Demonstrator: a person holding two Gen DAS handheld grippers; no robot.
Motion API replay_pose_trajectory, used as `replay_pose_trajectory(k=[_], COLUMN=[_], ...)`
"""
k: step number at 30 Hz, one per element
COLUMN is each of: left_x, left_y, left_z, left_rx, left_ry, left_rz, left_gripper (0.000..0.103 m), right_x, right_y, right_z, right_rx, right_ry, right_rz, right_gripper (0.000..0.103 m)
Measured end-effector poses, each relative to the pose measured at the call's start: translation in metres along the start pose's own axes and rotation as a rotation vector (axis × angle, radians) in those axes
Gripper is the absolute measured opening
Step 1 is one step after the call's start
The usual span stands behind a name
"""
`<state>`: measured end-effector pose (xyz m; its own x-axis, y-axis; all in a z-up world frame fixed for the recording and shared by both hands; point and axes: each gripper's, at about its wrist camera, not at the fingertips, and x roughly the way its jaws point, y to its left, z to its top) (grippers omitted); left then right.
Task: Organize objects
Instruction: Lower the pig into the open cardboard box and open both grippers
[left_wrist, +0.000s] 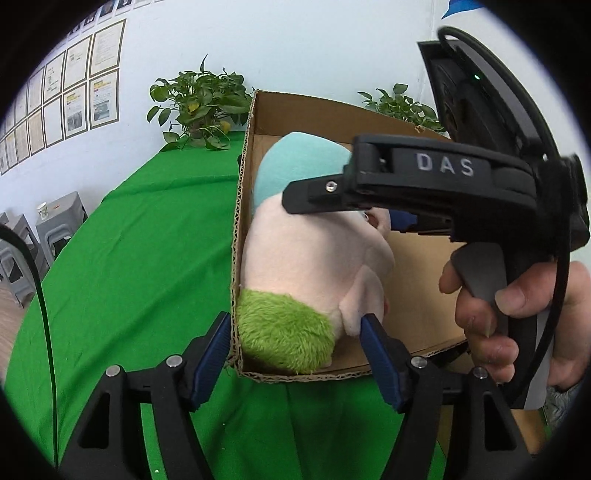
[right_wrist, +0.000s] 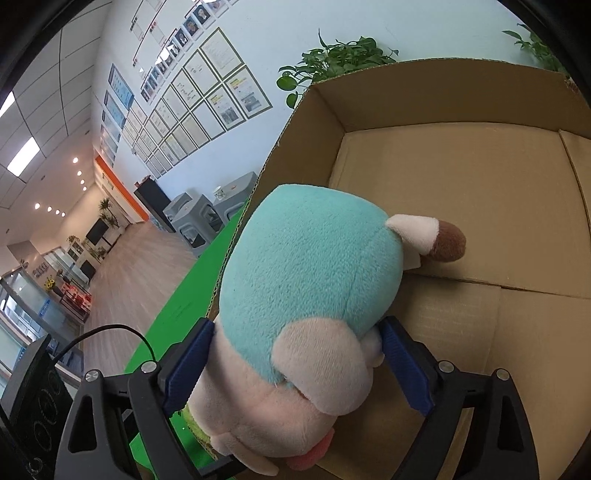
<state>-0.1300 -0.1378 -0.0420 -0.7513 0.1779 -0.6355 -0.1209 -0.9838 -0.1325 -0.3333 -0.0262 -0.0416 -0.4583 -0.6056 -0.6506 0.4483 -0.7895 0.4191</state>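
Note:
A plush doll (right_wrist: 314, 266) with a teal body, pale pink head and green hair lies inside an open cardboard box (right_wrist: 461, 177), against its left wall. My right gripper (right_wrist: 297, 328) straddles the doll's head end with its blue pads close beside it, and the plush does not look squeezed. In the left wrist view the doll (left_wrist: 314, 266) fills the box's (left_wrist: 242, 192) near left corner. My left gripper (left_wrist: 295, 325) stands open there, one finger outside the box wall, the other by the doll's ear. A person's hand (left_wrist: 517, 314) holds the right tool above the box.
The box stands on a table covered in green cloth (left_wrist: 129, 258). Potted plants (left_wrist: 199, 103) sit at the table's far end behind the box. Grey stools (left_wrist: 59, 221) stand on the floor to the left, under a wall of framed papers (left_wrist: 85, 85).

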Motion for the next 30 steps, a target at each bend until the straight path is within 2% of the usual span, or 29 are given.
replay_pose_trajectory(k=[7, 12, 15, 19, 23, 27, 30], left_x=[-0.008, -0.008, -0.001, -0.006, -0.005, -0.006, -0.009], left_y=[-0.004, -0.006, -0.003, -0.005, -0.008, -0.006, -0.007], left_z=[-0.005, -0.004, -0.006, -0.01, -0.012, -0.012, -0.012], left_rx=[0.027, 0.046, 0.026, 0.031, 0.063, 0.05, 0.046], left_ry=[-0.021, -0.027, -0.002, -0.043, -0.04, -0.042, -0.049], left_rz=[-0.019, -0.017, -0.005, -0.009, 0.029, 0.04, 0.046], left_gripper=[0.069, 0.069, 0.069, 0.068, 0.066, 0.063, 0.063], right_x=[-0.007, -0.002, 0.016, 0.014, -0.002, -0.035, -0.057], right_y=[0.018, 0.016, 0.017, 0.019, 0.011, 0.014, 0.014], right_z=[0.013, 0.024, 0.021, 0.02, 0.023, 0.024, 0.018], right_rx=[-0.096, -0.107, -0.11, -0.108, -0.024, -0.027, 0.006], right_ry=[0.057, 0.149, 0.176, 0.138, 0.069, -0.05, -0.087], right_rz=[-0.049, -0.051, -0.057, -0.048, -0.02, -0.08, -0.067], right_gripper=[0.076, 0.076, 0.085, 0.098, 0.101, 0.103, 0.103])
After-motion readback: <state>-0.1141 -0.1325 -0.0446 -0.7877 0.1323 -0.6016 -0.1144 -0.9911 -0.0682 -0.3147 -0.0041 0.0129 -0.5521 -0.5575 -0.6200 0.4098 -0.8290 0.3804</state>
